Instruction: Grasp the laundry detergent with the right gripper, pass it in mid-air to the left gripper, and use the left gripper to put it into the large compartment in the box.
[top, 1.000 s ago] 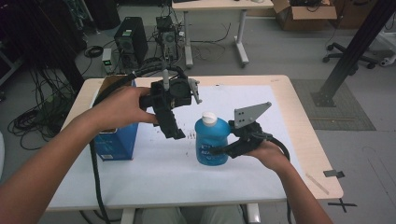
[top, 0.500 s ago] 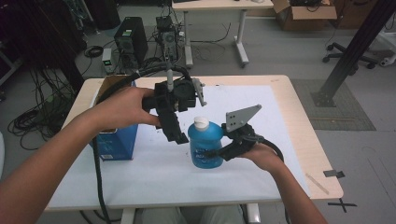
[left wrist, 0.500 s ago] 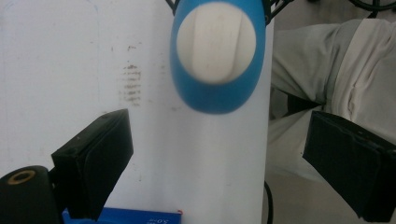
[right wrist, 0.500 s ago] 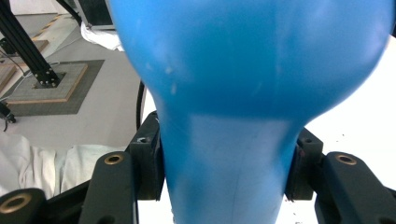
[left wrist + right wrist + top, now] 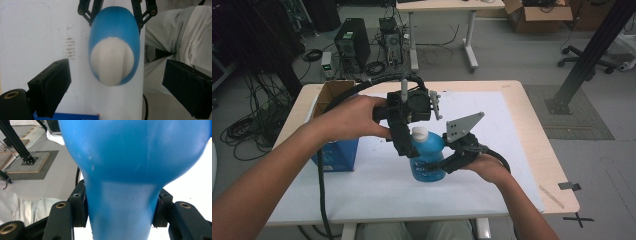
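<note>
A blue bottle (image 5: pixel 430 165) with a white cap (image 5: pixel 419 133) stands on the white sheet at mid table. My right gripper (image 5: pixel 438 167) comes in from the right and is shut on the bottle's narrow waist (image 5: pixel 125 215), one pad pressing on each side. My left gripper (image 5: pixel 411 146) points down from above the bottle. In the left gripper view, the left gripper (image 5: pixel 117 90) stands open, its black pads (image 5: pixel 51 86) wide on either side of the cap (image 5: pixel 111 62) and not touching it.
A blue cardboard box (image 5: pixel 336 152) with an open brown top stands at the table's left side. The white sheet (image 5: pixel 507 150) covers most of the wooden table (image 5: pixel 557 175). Cables trail from both grippers; a computer tower (image 5: pixel 352 47) and cords lie on the floor behind.
The right gripper has shifted the bottle slightly left, under the left gripper. The left gripper's jaws now hang around the cap instead of beside it.
</note>
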`<move>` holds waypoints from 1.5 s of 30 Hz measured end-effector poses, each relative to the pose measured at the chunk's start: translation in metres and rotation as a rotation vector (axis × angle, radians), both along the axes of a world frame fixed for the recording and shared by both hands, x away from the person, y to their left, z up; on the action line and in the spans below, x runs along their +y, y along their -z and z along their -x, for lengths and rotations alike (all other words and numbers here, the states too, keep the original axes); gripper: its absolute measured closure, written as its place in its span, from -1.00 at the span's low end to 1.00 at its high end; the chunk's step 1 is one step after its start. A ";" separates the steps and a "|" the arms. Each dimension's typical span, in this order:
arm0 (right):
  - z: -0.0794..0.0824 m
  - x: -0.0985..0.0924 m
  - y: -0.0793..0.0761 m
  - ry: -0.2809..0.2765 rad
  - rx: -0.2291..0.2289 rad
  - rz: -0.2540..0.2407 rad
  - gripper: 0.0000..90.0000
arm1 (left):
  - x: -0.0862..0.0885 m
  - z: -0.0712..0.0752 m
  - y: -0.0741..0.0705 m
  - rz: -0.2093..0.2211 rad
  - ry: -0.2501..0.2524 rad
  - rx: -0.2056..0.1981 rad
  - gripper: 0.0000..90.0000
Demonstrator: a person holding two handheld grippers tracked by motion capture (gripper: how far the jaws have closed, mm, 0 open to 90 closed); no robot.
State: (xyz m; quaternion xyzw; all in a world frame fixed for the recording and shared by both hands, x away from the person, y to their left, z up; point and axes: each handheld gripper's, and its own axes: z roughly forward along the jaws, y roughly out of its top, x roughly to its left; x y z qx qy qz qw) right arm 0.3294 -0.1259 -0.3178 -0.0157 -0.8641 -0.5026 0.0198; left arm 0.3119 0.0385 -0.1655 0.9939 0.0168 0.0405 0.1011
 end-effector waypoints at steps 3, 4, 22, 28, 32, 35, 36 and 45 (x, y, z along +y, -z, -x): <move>0.001 0.003 0.000 -0.006 0.002 0.005 -0.02 | -0.002 0.000 0.002 -0.014 0.003 -0.006 -0.81; 0.001 0.004 0.001 -0.007 0.003 0.004 -0.02 | -0.002 0.000 0.002 -0.014 0.003 -0.006 -0.81; 0.001 0.013 -0.003 -0.025 -0.001 0.001 -0.02 | -0.006 -0.002 0.018 -0.052 0.008 -0.002 -0.81; 0.002 0.014 -0.004 -0.026 -0.001 0.002 -0.02 | -0.008 -0.002 0.024 -0.058 0.013 0.004 -0.81; 0.002 0.014 -0.004 -0.026 -0.001 -0.001 -0.02 | -0.009 -0.002 0.026 -0.055 0.012 0.006 -0.81; 0.001 0.014 -0.004 -0.026 -0.002 -0.001 -0.02 | -0.009 -0.003 0.028 -0.059 0.013 0.011 -0.81; 0.001 0.014 -0.004 -0.026 -0.002 -0.001 -0.02 | -0.009 -0.003 0.030 -0.059 0.013 0.011 -0.81; 0.001 0.014 -0.003 -0.026 0.000 -0.001 -0.02 | -0.008 -0.004 0.032 -0.059 0.012 0.015 -0.80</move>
